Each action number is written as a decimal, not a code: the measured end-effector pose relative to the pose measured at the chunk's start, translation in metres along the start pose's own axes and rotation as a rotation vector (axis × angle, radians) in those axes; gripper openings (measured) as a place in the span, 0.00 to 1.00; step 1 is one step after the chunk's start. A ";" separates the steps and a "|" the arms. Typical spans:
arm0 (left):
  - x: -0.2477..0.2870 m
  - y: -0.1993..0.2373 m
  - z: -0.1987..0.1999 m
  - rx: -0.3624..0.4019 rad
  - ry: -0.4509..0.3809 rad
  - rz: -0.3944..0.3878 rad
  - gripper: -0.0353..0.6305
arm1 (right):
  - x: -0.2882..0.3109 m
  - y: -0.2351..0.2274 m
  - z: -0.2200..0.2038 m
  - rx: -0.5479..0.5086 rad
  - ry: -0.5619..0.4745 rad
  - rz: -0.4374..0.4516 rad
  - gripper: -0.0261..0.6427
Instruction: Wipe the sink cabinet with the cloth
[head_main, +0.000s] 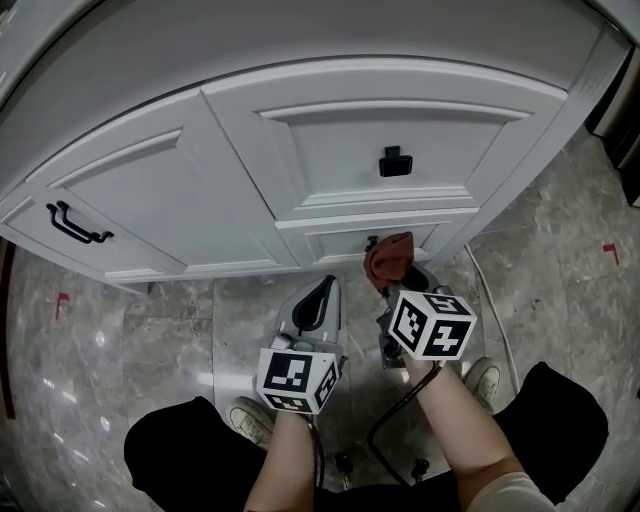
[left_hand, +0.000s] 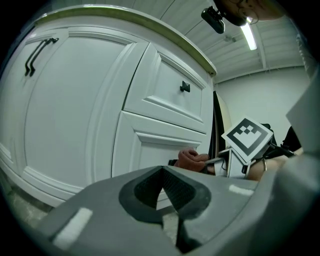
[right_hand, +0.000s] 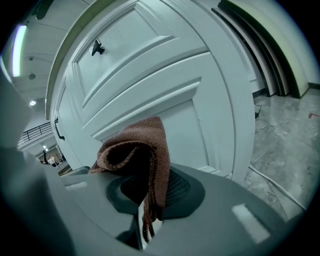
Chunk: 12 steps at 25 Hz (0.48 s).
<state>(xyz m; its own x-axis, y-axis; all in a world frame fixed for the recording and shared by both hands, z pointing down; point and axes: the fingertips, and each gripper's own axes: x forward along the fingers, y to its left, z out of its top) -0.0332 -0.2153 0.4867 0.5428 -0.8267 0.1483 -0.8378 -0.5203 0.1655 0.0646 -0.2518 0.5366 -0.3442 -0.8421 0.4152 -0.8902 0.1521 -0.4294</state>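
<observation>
The white sink cabinet fills the upper half of the head view. My right gripper is shut on a reddish-brown cloth, holding it against or just in front of the low drawer panel; contact cannot be told. In the right gripper view the cloth bunches above the closed jaws of that gripper. My left gripper hangs to the left, a little back from the cabinet base, shut and holding nothing. The left gripper view shows its own tips meeting, with the cloth off to the right.
A black bar handle sits on the left door and a black knob on the upper drawer. The floor is grey marble tile. A white cable runs along the floor at the right. The person's shoes stand below the grippers.
</observation>
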 end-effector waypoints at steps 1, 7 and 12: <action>0.001 0.000 -0.001 0.000 0.002 0.001 0.05 | 0.001 -0.002 0.000 0.004 0.000 -0.004 0.16; 0.005 0.002 -0.006 -0.003 0.011 0.003 0.05 | 0.009 -0.024 0.004 0.039 -0.010 -0.047 0.16; 0.013 -0.005 -0.010 -0.002 0.024 -0.011 0.05 | 0.008 -0.026 0.009 0.057 -0.009 -0.037 0.16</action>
<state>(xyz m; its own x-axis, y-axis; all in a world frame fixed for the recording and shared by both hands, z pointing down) -0.0212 -0.2206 0.4976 0.5536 -0.8152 0.1701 -0.8314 -0.5293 0.1690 0.0875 -0.2674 0.5445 -0.3079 -0.8515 0.4245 -0.8840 0.0911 -0.4585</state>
